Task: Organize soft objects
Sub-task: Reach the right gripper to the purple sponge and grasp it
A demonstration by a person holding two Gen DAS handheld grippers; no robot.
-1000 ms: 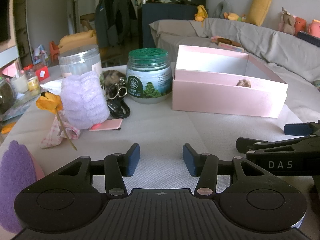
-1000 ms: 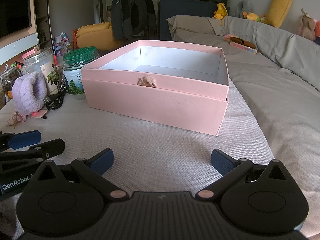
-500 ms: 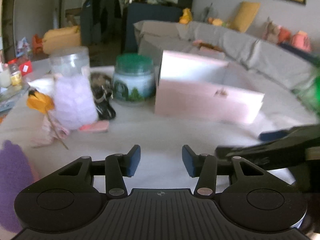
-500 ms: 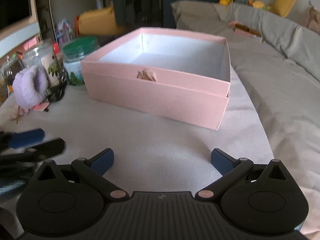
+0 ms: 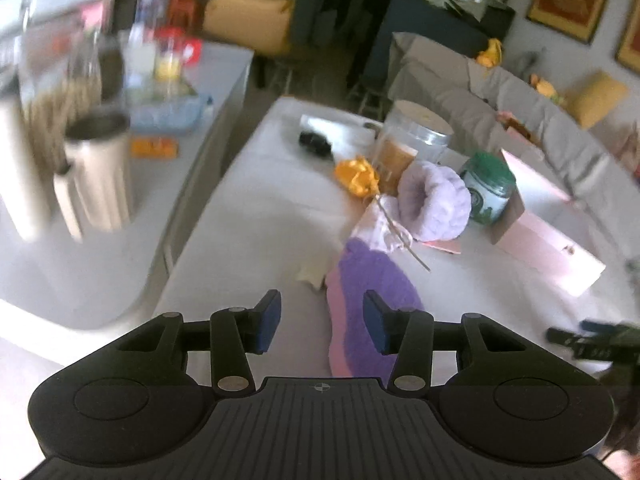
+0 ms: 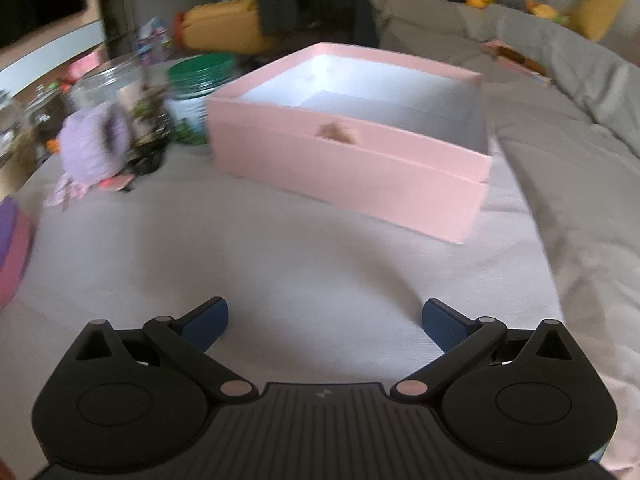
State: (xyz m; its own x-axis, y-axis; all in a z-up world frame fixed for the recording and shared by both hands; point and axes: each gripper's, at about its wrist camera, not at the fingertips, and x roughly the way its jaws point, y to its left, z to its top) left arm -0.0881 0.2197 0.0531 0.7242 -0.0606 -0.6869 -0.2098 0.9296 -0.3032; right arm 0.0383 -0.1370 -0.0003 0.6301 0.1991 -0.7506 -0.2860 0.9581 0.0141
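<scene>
Both claws hold nothing. Left gripper (image 5: pixel 322 322) has its blue-padded fingers parted by a moderate gap, and the near end of a fuzzy purple-and-pink soft pad (image 5: pixel 370 300) lies on the white tablecloth (image 5: pixel 260 232) between and just beyond them; the right-hand pad hides part of it, and whether either pad touches it cannot be told. Right gripper (image 6: pixel 324 318) is spread wide above bare cloth, fingers well apart.

Beyond the purple pad, in the left wrist view, lie a pale floral cloth scrap (image 5: pixel 384 228), a thin-stemmed orange artificial flower (image 5: pixel 358 176) and a rolled lilac plush band (image 5: pixel 436 204), clustered close together. Behind them stand a clear glass jar (image 5: pixel 412 144) and a green-lidded jar (image 5: pixel 490 188) whose label shows tree artwork, its writing too blurred to read. An open pink cardboard box (image 6: pixel 360 136) with a white inside sits near the green-lidded jar; its far right end is cut off in the left view. In the right wrist view a small brownish tuft (image 6: pixel 336 132) shows at its front rim, unidentifiable.

Motion blur smears the side counter, including a metal cup (image 5: pixel 100 168). White lettering on the right gripper's body, seen at the left view's edge, is illegible. A grey-covered sofa (image 6: pixel 560 64) lies behind.
</scene>
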